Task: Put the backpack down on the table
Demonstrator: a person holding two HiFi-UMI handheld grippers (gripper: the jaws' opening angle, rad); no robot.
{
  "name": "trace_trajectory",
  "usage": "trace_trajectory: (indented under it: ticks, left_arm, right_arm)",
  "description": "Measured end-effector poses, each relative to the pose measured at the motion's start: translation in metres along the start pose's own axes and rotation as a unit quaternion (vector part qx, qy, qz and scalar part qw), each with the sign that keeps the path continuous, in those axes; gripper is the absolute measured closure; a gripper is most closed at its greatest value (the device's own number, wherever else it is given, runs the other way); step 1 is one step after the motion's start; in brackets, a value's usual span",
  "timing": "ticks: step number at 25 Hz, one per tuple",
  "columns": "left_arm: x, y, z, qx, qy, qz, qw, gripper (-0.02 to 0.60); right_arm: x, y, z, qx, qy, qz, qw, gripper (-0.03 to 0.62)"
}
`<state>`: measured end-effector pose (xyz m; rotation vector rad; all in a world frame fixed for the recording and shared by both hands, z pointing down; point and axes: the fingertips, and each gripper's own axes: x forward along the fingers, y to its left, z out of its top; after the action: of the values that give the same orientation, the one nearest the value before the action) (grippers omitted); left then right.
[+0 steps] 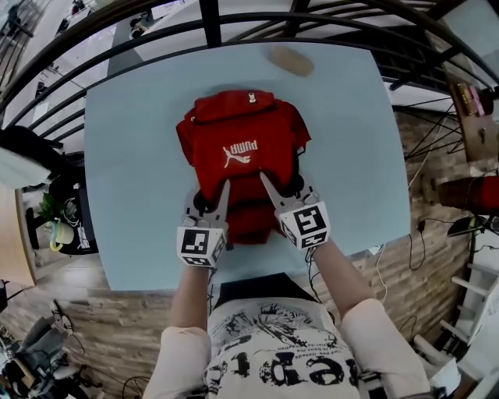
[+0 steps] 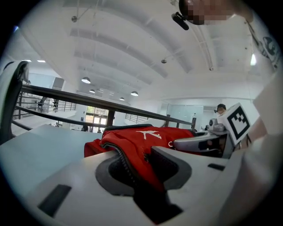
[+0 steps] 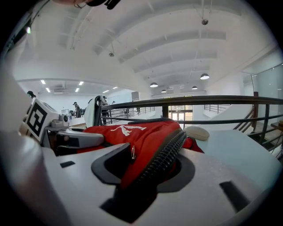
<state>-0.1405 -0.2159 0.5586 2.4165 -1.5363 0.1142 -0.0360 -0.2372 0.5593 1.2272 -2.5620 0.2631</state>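
Observation:
A red backpack (image 1: 242, 148) with a white logo lies on the light blue table (image 1: 132, 156), its near end towards me. My left gripper (image 1: 212, 193) is at its near left edge. In the left gripper view, red fabric and a black zipper edge of the backpack (image 2: 141, 137) are pinched between the jaws of my left gripper (image 2: 140, 165). My right gripper (image 1: 281, 185) is at the near right edge. In the right gripper view, a ribbed black strap edge and red cloth of the backpack (image 3: 132, 132) fill the gap of my right gripper (image 3: 148, 165).
A tan oval object (image 1: 290, 60) lies at the table's far edge, beyond the backpack. A black railing (image 1: 210, 19) runs behind the table. The table's near edge is just in front of my body. Cables and a brick-pattern floor show to the right.

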Motion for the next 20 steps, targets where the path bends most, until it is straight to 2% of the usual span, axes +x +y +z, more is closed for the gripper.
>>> trace_trajectory:
  ticks: [5,11,14,20]
  left_arm:
    - [-0.017,0.001,-0.018,0.003,-0.003,0.031,0.9995,0.430]
    - [-0.033,0.004,-0.033,0.018,-0.007,0.076,0.9969,0.323]
    - [-0.046,0.004,-0.033,0.023,-0.015,0.091,0.9954,0.295]
    - [-0.079,-0.009,-0.018,0.028,-0.019,0.097,0.9947,0.295]
  right_arm:
    - [-0.010,0.007,-0.019,0.003,-0.010,-0.013,1.000,0.392]
    - [-0.025,0.012,-0.034,0.003,-0.028,-0.035,0.999,0.245]
    - [-0.035,0.015,-0.033,-0.001,-0.030,-0.040,0.999,0.227]
    - [-0.067,0.025,-0.018,-0.018,-0.040,-0.053,0.998,0.227]
